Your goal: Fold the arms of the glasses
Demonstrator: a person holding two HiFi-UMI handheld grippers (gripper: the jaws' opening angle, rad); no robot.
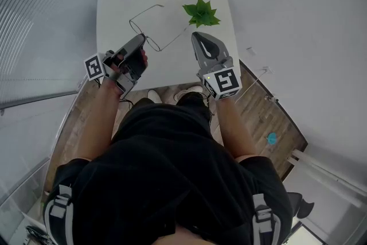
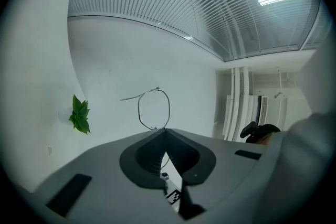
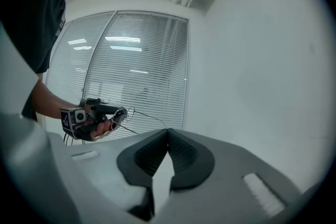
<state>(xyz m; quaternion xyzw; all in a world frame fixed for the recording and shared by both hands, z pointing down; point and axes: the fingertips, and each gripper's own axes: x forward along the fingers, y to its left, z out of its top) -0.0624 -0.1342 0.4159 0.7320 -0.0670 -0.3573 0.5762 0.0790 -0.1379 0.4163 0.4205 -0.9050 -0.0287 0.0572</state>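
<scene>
The thin wire-framed glasses (image 1: 141,24) are over the white table (image 1: 114,8), both arms spread out. My left gripper (image 1: 143,38) is shut on the frame at the near lens. In the left gripper view the other lens (image 2: 154,107) stands just past the closed jaws of that gripper (image 2: 164,131). One arm (image 1: 175,38) runs right towards my right gripper (image 1: 195,35), which is shut. In the right gripper view that arm (image 3: 149,119) ends right at the tip of the right gripper (image 3: 168,131); whether it is pinched there does not show.
A small green plant (image 1: 200,13) stands on the table just beyond the right gripper and also shows in the left gripper view (image 2: 80,115). Window blinds (image 1: 51,14) run along the left. Wooden floor (image 1: 275,117) with a small blue object (image 1: 270,137) lies to the right.
</scene>
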